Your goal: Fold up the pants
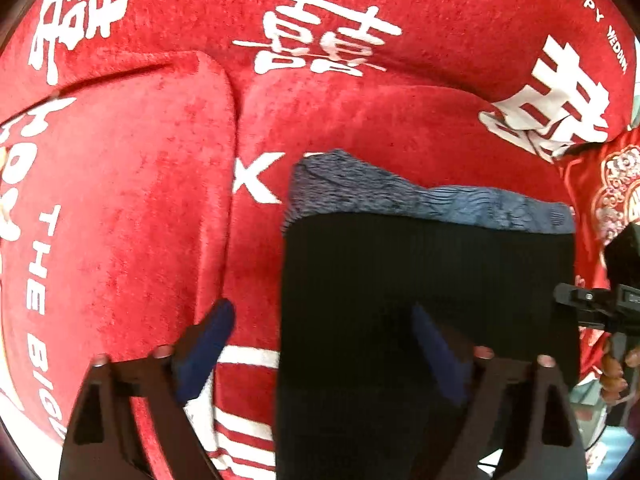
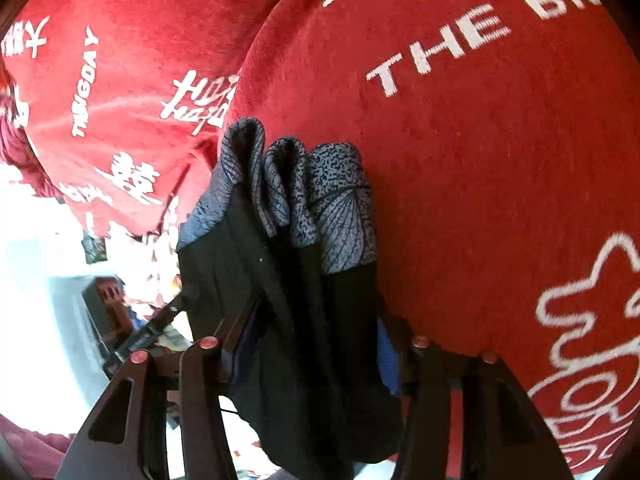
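Pants, black with a grey patterned band at one end, lie on a red sofa printed with white lettering and characters. Seen from the left wrist, the cloth spreads fairly flat across a seat cushion, the grey band at the far edge. The left claw is spread wide, one blue-padded finger over bare red fabric, the other over black cloth, gripping nothing. The right claw has its fingers on either side of a bunched length of the pants; whether they actually pinch the cloth cannot be told, since the pads are mostly hidden behind it. To fold well, I judge the left claw should close on an edge before either hand lifts, and both should travel level so the layers land square rather than twisted. The right view alone shows the grey band gathered into three upright ridges, plus the sofa's front edge and a bright cluttered floor beyond. The left view alone shows the backrest, the seam between cushions, and the other claw's dark body at the right edge.
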